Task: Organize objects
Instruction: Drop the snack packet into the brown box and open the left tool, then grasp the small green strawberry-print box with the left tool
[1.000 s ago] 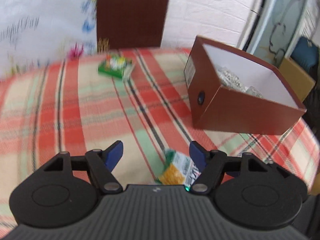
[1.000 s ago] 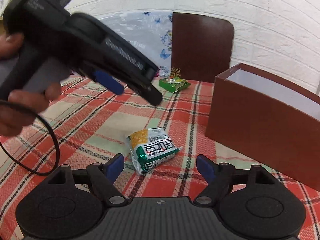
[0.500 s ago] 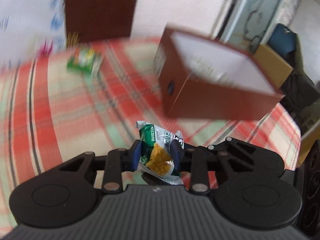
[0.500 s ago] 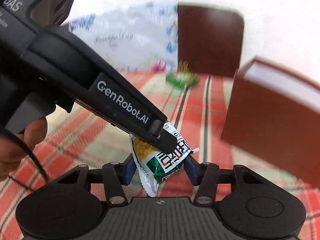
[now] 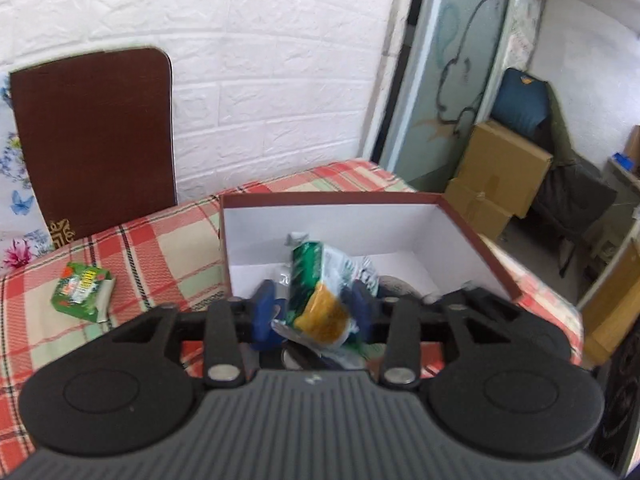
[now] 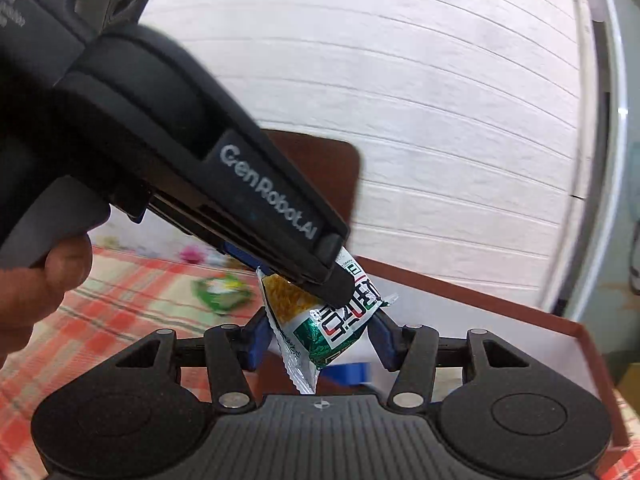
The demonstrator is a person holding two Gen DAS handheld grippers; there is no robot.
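A green, white and yellow snack packet (image 5: 320,292) is pinched between the blue pads of my left gripper (image 5: 314,310). The same packet (image 6: 320,320) is also held between the pads of my right gripper (image 6: 316,336). Both grippers hold it in the air at the near rim of the open brown box (image 5: 476,236) with a white inside, whose rim also shows in the right wrist view (image 6: 480,300). The left gripper's black body (image 6: 192,168) crosses the right wrist view from the upper left. Several packets lie in the box, mostly hidden.
A small green carton (image 5: 82,292) lies on the red plaid tablecloth (image 5: 152,256) left of the box. A brown chair back (image 5: 92,140) stands behind the table against the white brick wall. Cardboard boxes (image 5: 500,172) stand on the floor to the right.
Both grippers closed on the snack packet that lay on the cloth and lifted it up and rightward to the box rim.
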